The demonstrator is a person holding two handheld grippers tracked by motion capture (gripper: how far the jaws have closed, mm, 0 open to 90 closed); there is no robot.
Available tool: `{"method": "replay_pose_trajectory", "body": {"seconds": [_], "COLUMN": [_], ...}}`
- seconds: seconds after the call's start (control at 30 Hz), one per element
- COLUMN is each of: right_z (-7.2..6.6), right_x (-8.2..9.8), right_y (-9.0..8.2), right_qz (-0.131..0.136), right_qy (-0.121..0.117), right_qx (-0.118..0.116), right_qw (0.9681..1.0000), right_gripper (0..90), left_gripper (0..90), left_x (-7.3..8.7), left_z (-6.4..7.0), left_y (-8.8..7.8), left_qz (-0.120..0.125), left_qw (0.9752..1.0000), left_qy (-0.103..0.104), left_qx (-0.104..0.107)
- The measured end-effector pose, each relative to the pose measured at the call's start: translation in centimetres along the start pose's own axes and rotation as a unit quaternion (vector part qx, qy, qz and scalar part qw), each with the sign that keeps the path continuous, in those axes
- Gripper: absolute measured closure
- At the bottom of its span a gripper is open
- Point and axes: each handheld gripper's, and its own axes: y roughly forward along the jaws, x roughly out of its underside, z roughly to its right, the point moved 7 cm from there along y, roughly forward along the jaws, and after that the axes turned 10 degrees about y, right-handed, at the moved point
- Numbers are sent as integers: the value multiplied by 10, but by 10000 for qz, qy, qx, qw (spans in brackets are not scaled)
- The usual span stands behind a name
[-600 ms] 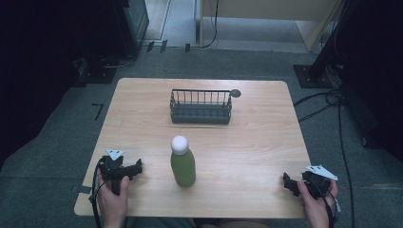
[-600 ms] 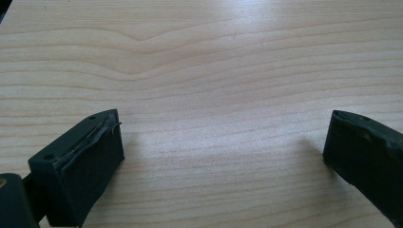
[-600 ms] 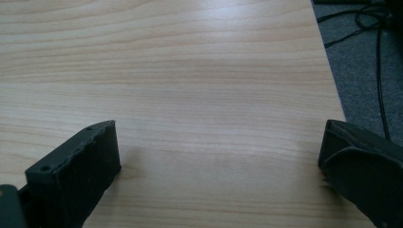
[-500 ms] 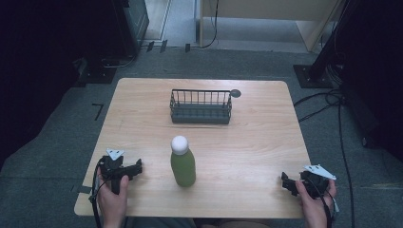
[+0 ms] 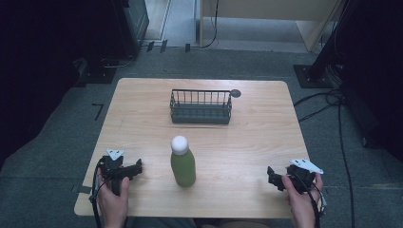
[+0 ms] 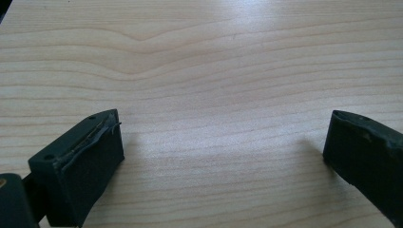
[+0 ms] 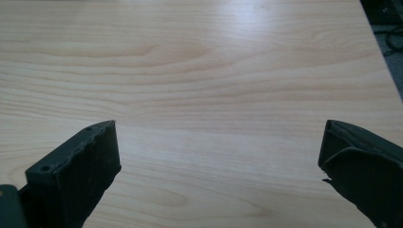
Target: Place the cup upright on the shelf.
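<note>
A green bottle (image 5: 183, 165) with a white cap stands upright near the front middle of the wooden table (image 5: 266, 128). Behind it, toward the far side, sits a dark wire basket (image 5: 201, 107), which looks empty. My left gripper (image 5: 137, 168) rests low at the front left, jaws pointing right toward the bottle, a short gap away from it. My right gripper (image 5: 271, 175) is at the front right, jaws pointing left. In the left gripper view the left gripper (image 6: 223, 142) is open over bare wood. In the right gripper view the right gripper (image 7: 218, 147) is open too, holding nothing.
A small dark round thing (image 5: 235, 93) lies by the basket's far right corner. Cables (image 5: 328, 99) trail on the grey floor to the right of the table. Dark equipment stands at the back left (image 5: 128, 23).
My right gripper has edged slightly to the left along the table's front. The left gripper, bottle and basket have stayed put.
</note>
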Motion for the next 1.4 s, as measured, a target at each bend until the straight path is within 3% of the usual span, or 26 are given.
{"method": "replay_pose_trajectory", "body": {"seconds": [0.13,0.2,0.27,0.33,0.4,0.47,0.87,1.4], "right_z": [-25,-29,-44,-47,-60,-62,-105,-144], "right_x": [-5,-5,-5,-5,-4,-3,-2,7], "right_y": [0,0,1,2,4,4,7,7], "right_qz": [12,18,-4,-12,-27,-40,-25,-51], "right_qy": [-191,-220,-281,-305,-397,-401,-583,-756], "right_qx": [-177,-205,-293,-302,-392,-409,-719,-1035], "right_qw": [9997,9995,9992,9991,9984,9984,9957,9917], "right_gripper": [0,0,0,0,0,0,0,0], "left_gripper": [0,0,0,0,0,0,0,0], "left_x": [0,0,0,0,0,0,0,0], "left_z": [0,0,0,0,0,0,0,0], "left_y": [0,0,0,0,0,0,0,0], "left_qz": [0,-1,-2,1,-1,-2,-1,0], "left_qw": [10000,10000,10000,10000,10000,10000,10000,10000], "left_qy": [0,0,0,0,1,1,-1,0], "left_qx": [-1,-1,-1,0,-1,0,0,0]}}
